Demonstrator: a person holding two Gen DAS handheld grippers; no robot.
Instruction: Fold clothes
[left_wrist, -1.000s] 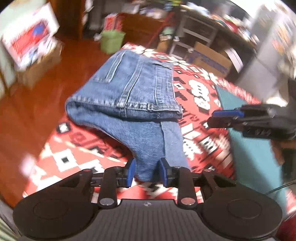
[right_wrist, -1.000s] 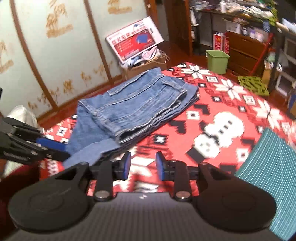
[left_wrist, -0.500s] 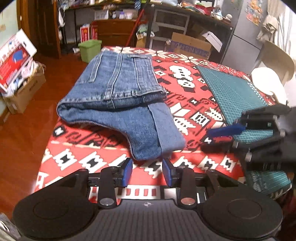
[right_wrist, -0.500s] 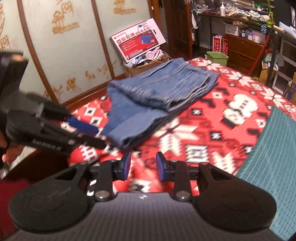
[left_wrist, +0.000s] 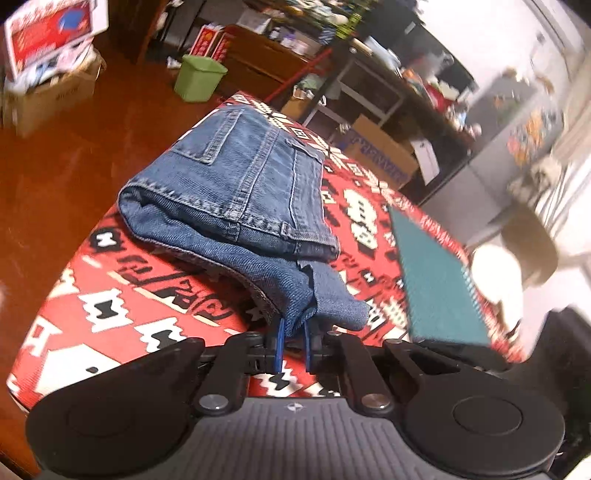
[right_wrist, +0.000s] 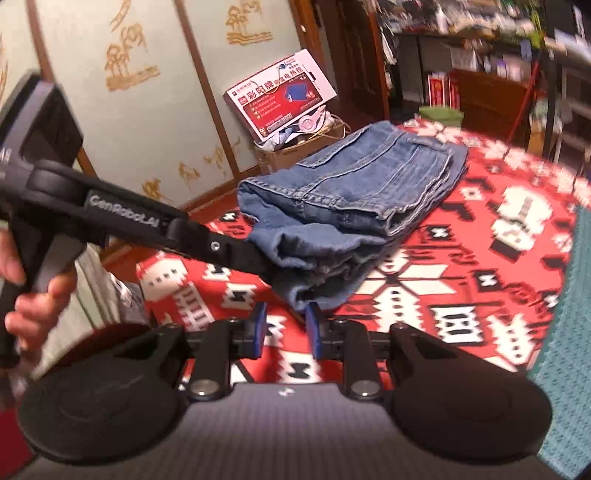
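Both tongs (left_wrist: 293, 345) (right_wrist: 284, 326) at jeans (left_wrist: 236, 192), left pinching

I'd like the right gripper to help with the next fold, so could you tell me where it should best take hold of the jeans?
Probably the loose leg end of the jeans, just ahead of the open right gripper. It sticks out past the folded stack, so come in level from the near table edge, beside the left gripper, which already pinches that end.

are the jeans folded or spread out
Folded. The jeans lie in stacked layers on the red cloth, waistband on top; the left gripper pinches the lower layer's protruding end.
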